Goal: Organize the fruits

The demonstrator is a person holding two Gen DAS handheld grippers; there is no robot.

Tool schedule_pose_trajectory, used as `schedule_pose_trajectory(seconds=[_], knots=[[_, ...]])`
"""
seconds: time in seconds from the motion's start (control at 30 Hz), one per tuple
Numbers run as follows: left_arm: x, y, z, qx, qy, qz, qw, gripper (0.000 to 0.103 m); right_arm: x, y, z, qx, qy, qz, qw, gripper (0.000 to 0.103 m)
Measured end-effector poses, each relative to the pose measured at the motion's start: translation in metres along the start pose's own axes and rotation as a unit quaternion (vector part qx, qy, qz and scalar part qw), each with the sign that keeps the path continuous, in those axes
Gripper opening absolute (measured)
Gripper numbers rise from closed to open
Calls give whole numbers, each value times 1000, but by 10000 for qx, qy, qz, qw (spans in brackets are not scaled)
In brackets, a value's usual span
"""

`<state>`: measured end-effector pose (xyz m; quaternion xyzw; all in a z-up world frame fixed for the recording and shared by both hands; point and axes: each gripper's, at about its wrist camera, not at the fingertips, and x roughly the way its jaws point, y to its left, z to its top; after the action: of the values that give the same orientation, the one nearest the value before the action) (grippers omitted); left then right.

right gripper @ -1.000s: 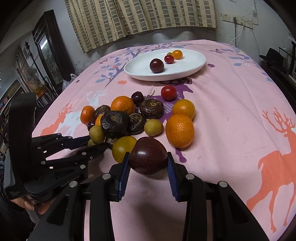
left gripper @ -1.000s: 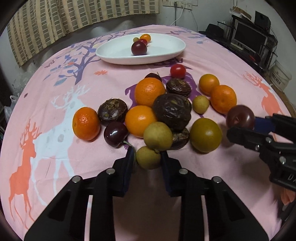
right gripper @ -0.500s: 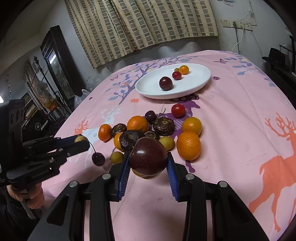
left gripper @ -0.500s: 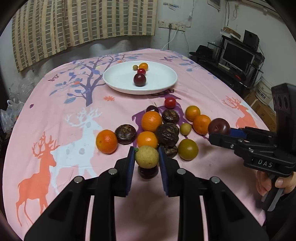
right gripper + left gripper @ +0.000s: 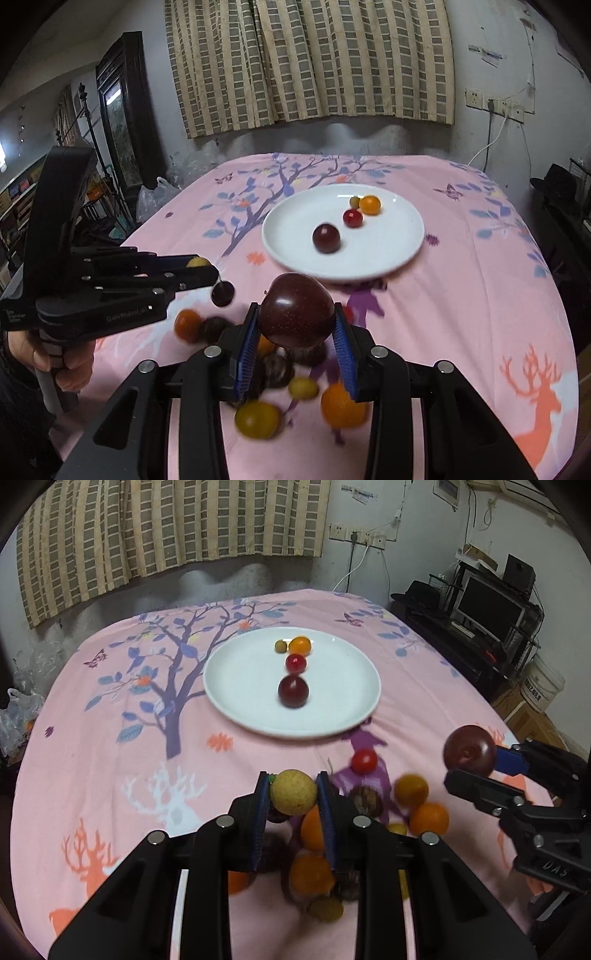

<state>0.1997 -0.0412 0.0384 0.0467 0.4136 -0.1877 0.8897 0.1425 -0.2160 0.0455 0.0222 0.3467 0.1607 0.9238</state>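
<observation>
My left gripper is shut on a small yellow-green fruit and holds it high above the pile. In the right wrist view a dark cherry hangs under it. My right gripper is shut on a dark purple plum, also raised; it shows in the left wrist view. The white plate lies ahead with a plum, a red tomato, an orange fruit and a small green one. The pile of oranges and dark fruits lies below both grippers.
The table has a pink cloth with tree and deer prints. A red tomato lies between pile and plate. A shelf with a monitor stands at the right, a dark cabinet and bags at the left.
Both grippers have risen with their fruits and moved forward toward the plate. The pile has dropped lower in both views. The cherry has come up with the left gripper.
</observation>
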Motion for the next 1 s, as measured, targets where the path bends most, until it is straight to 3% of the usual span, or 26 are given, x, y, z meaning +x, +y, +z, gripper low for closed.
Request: schedule_pose_trajectory(seconds=[0.27, 0.5, 0.6, 1.0], knots=[[10, -4, 30, 105, -108, -5, 9999, 25, 23, -26, 26, 287, -87, 42, 9995, 39], [28, 3, 15, 9, 229, 106, 9997, 25, 32, -22, 14, 233, 127, 123, 9996, 39], [29, 11, 12, -93, 238, 134, 9996, 33, 29, -17, 14, 165, 114, 152, 9997, 39], [24, 16, -3, 36, 310, 175, 9994, 28, 26, -8, 7, 73, 155, 240, 9996, 39]])
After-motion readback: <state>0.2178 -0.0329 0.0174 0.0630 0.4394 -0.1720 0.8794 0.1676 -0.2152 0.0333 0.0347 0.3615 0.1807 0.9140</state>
